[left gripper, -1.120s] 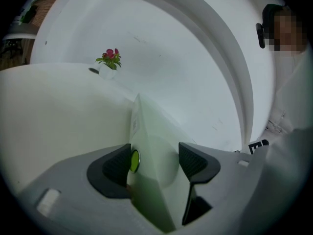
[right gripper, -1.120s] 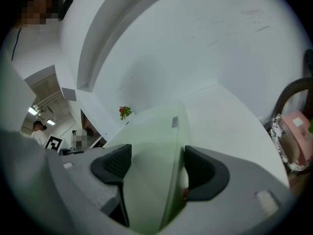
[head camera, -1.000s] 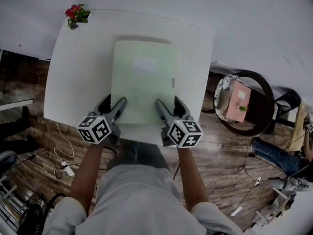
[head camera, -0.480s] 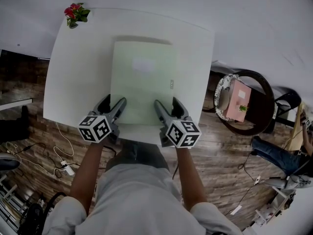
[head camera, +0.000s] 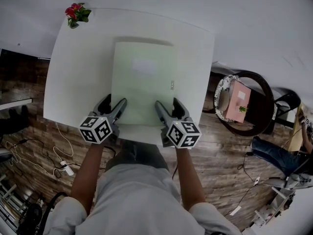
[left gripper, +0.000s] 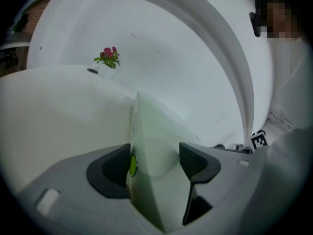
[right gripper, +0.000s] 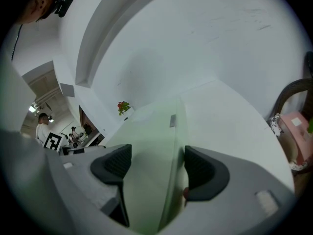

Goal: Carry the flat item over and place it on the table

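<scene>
A pale green flat folder (head camera: 143, 84) lies spread over the white table (head camera: 80, 67), its near edge at the table's front edge. My left gripper (head camera: 112, 106) holds its near left corner and my right gripper (head camera: 169, 107) its near right corner. In the left gripper view the folder (left gripper: 151, 146) fills the gap between the two pads, and a green dot on it presses against the left pad (left gripper: 115, 168). The right gripper view shows the same: the folder (right gripper: 151, 155) runs between both pads out over the table (right gripper: 225, 116).
A small pot of red flowers (head camera: 76, 14) stands at the table's far left corner. To the right, off the table, a round dark stool (head camera: 244, 102) carries a pink box. Cables and a power strip (head camera: 66, 168) lie on the wooden floor at left.
The right gripper and the folder's near right corner shifted slightly left. Otherwise both grippers and the folder hold their places.
</scene>
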The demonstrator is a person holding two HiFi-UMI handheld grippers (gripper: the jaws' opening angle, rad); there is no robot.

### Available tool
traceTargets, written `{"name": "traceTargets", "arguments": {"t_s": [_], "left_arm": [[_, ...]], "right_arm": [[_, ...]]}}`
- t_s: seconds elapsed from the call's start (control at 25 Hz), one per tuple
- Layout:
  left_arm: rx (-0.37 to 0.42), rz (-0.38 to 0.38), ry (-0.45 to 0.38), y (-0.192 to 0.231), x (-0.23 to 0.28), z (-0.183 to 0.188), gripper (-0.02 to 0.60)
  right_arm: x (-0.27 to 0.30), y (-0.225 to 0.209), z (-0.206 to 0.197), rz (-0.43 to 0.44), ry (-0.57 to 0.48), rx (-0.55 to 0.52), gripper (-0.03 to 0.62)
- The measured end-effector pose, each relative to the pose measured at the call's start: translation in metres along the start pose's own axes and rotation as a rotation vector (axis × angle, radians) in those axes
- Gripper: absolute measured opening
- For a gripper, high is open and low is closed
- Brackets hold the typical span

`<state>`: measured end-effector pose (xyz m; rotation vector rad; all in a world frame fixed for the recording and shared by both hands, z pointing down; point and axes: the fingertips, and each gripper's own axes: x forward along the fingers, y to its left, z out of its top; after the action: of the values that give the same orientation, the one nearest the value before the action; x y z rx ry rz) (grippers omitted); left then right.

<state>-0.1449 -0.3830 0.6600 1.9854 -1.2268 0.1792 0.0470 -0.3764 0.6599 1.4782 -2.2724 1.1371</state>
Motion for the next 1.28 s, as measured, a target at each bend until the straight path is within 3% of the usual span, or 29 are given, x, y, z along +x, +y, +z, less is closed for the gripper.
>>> {"name": "traceTargets", "arguments": {"t_s": [0.24,0.4,0.56,1.0,1.28], "left_arm": [[0.039,0.025,-0.019,-0.003,-0.007,0.007,0.285],[0.061,0.047,-0.051,-0.004,-0.019,0.013,0.207],[0.115,0.047,-0.076,-0.012,-0.028,0.019,0.170],[0.187,0.045,-0.116,-0.035,-0.049,0.025,0.081],[0.215,0.048,-0.162,-0.047,-0.069,0.036,0.036]], "right_arm": [[-0.008,0.002,0.007,-0.008,-0.030,-0.016,0.334],[-0.022,0.001,0.016,-0.029,-0.078,-0.031,0.234],[-0.033,0.003,0.024,-0.051,-0.116,-0.047,0.163],[-0.067,0.013,0.034,-0.080,-0.188,-0.070,0.040],[-0.089,0.027,0.042,-0.084,-0.231,-0.091,0.011]]}}
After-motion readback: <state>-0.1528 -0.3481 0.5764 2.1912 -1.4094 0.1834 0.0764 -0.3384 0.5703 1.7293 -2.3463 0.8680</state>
